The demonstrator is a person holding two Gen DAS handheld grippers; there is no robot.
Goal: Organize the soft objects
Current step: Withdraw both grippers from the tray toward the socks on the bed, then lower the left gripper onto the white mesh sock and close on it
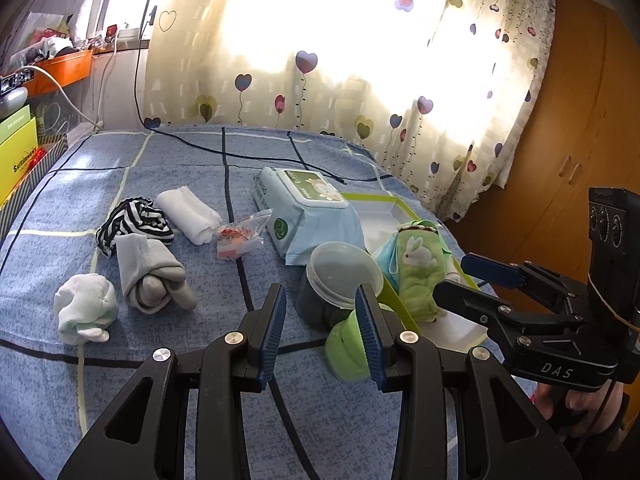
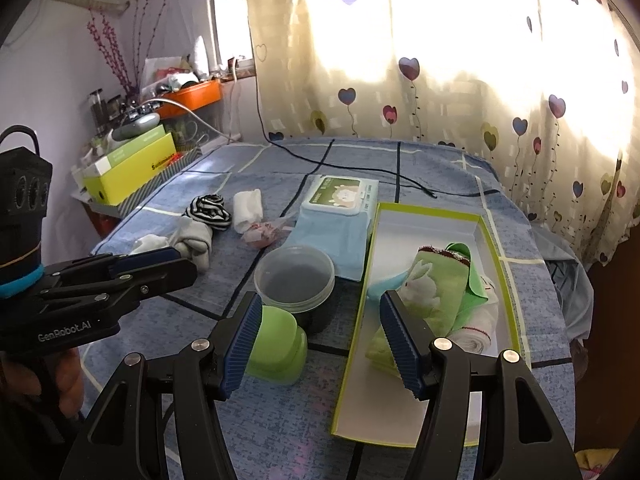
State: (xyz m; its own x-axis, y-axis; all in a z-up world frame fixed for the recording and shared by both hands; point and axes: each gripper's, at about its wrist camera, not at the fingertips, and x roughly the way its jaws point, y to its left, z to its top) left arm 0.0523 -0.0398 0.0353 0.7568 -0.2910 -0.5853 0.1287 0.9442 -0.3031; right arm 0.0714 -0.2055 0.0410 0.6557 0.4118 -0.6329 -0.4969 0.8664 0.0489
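Blue-padded jaws of the left gripper [image 1: 321,334] stand apart with nothing between them, hovering over the blue checked bedspread [image 1: 168,368]; the right gripper [image 2: 320,344] is likewise spread and empty, poised at the near end of the green-rimmed box [image 2: 490,236], where a green rabbit towel [image 2: 430,294] already lies. Loose pieces remain well left of the box: a grey sock bundle [image 1: 154,280], a white sock ball [image 1: 84,306], a striped sock [image 1: 134,224] and a white roll [image 1: 188,214]. Judging by position, the left gripper is nearer; the grey bundle lies ahead and to its left, long axis running away from it.
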